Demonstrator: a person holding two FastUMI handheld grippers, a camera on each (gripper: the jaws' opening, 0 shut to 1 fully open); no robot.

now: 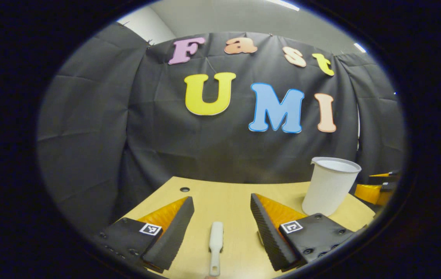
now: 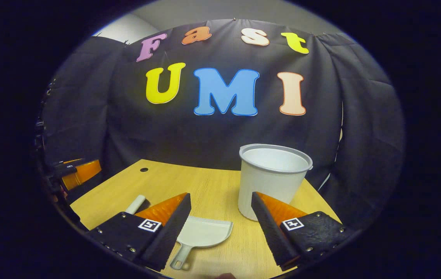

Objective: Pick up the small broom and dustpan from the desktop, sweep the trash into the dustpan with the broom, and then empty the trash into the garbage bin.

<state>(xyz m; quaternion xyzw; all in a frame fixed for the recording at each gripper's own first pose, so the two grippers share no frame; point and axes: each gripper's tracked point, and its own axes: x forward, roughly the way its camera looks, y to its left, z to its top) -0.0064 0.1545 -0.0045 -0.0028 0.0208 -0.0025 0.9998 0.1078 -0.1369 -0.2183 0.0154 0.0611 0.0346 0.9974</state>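
In the left gripper view the left gripper (image 1: 220, 228) hovers low over the wooden desktop (image 1: 228, 197), pointed toward the booth's back wall, its jaws spread wide with nothing between the fingers but the small broom (image 1: 216, 248). The broom lies flat on the desktop in the gap between the two fingers, roughly centred, its handle running lengthwise along the jaws' axis; neither finger touches it. Beyond the right finger and off to its outer side stands the white garbage bin (image 1: 331, 190), upright and open-topped, and past that, at the far right edge, part of the other gripper shows. In the right gripper view the right gripper (image 2: 220, 226) is likewise held low and level above the desktop (image 2: 209, 186), jaws spread and gripping nothing. The white dustpan (image 2: 203, 234) lies flat between its fingers, closer to the left finger, which covers part of the pan's edge; its handle points back toward the camera. The garbage bin (image 2: 271, 174) stands just ahead of the right finger. A pale broom end (image 2: 136, 204) peeks out beyond the left finger, and the left gripper (image 2: 75, 174) sits at the far left edge.
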